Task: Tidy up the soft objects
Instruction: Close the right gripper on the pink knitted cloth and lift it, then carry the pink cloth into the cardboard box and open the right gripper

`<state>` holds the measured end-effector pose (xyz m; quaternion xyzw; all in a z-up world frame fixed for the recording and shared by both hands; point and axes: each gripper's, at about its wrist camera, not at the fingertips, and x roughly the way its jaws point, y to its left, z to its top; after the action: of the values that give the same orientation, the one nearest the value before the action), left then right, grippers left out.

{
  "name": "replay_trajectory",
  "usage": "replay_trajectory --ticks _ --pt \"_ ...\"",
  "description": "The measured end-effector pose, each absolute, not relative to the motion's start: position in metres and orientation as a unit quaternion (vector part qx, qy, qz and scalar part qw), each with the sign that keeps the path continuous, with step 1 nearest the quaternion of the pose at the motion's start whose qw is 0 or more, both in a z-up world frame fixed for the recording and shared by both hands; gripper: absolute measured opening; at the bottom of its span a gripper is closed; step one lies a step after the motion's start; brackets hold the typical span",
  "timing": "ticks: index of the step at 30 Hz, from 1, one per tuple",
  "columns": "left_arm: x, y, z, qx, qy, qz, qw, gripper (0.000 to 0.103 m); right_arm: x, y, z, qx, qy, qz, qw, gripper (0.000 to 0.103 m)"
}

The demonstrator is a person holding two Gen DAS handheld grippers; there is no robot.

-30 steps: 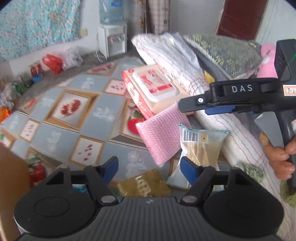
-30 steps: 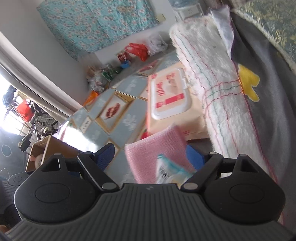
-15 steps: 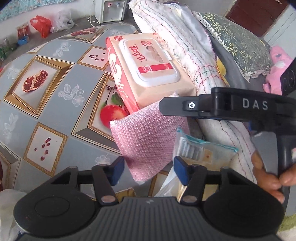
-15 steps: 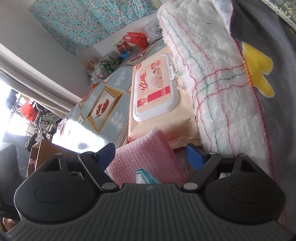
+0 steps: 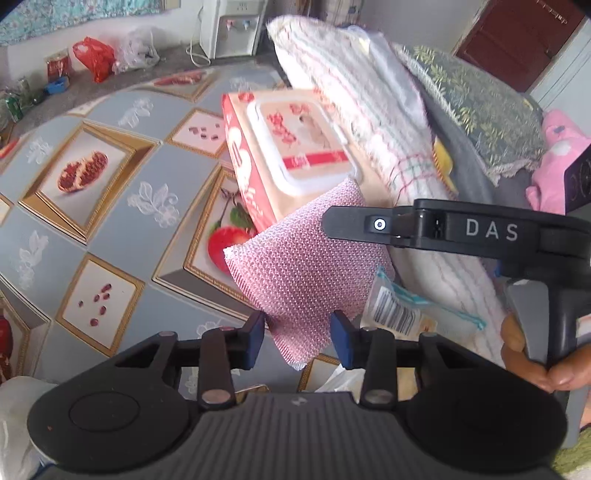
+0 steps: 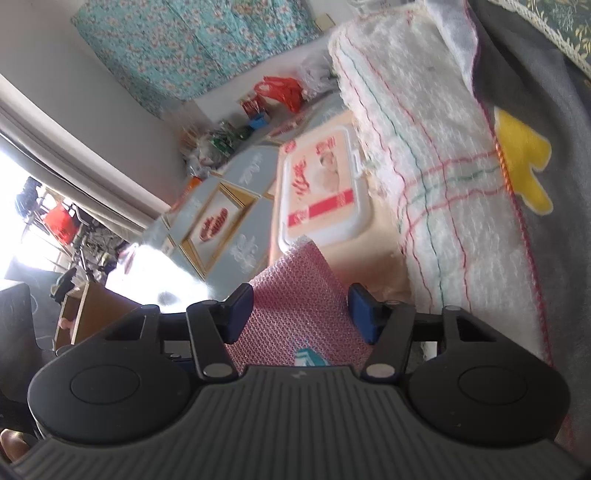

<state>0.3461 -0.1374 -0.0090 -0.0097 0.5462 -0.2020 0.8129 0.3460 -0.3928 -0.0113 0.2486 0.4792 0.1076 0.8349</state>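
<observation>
A pink knitted cloth (image 5: 295, 266) leans against a wet-wipes pack (image 5: 295, 147) on the patterned table (image 5: 110, 184). My left gripper (image 5: 298, 332) straddles the cloth's lower corner; its jaws are closing and the cloth looks undeformed. My right gripper (image 6: 301, 308) comes from the right over the cloth's (image 6: 295, 291) upper edge. Its jaws are closing too, with the cloth lying between them. From the left wrist, the right gripper's black finger (image 5: 354, 225) crosses the top of the cloth. A packet with a barcode (image 5: 395, 314) lies half under the cloth.
A folded white towel (image 5: 369, 110), a grey cloth with a yellow patch (image 6: 524, 158), a patterned cushion (image 5: 480, 103) and a pink plush (image 5: 554, 166) are piled at the right. A person's hand (image 5: 535, 362) holds the right gripper. A water dispenser (image 5: 229, 26) stands behind.
Both grippers have sunk closer to the pink cloth and their jaws have narrowed around it. The cloth's lower corner now lies between the left fingers.
</observation>
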Motion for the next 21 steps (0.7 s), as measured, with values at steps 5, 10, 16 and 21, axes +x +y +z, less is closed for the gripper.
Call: replay_trajectory --ticks 5,10,16,21 --pt "0.335 -0.127 0.017 -0.017 0.521 -0.208 0.828 0.04 0.342 -0.387 0.014 0.249 0.457 0.117 0.846 0.055" --pt "0.314 -0.101 0.045 -0.036 0.496 -0.21 0.842 0.04 0.331 -0.374 0.049 0.242 0.437 0.136 0.856 0.053" --pt "0.283 -0.056 0.084 -0.067 0.465 -0.2 0.86 0.04 0.31 -0.337 0.096 0.228 0.414 0.173 0.864 0.052" --pt "0.245 -0.001 0.117 -0.093 0.432 -0.175 0.88 0.04 0.295 -0.282 0.134 0.207 0.403 0.222 0.863 0.052"
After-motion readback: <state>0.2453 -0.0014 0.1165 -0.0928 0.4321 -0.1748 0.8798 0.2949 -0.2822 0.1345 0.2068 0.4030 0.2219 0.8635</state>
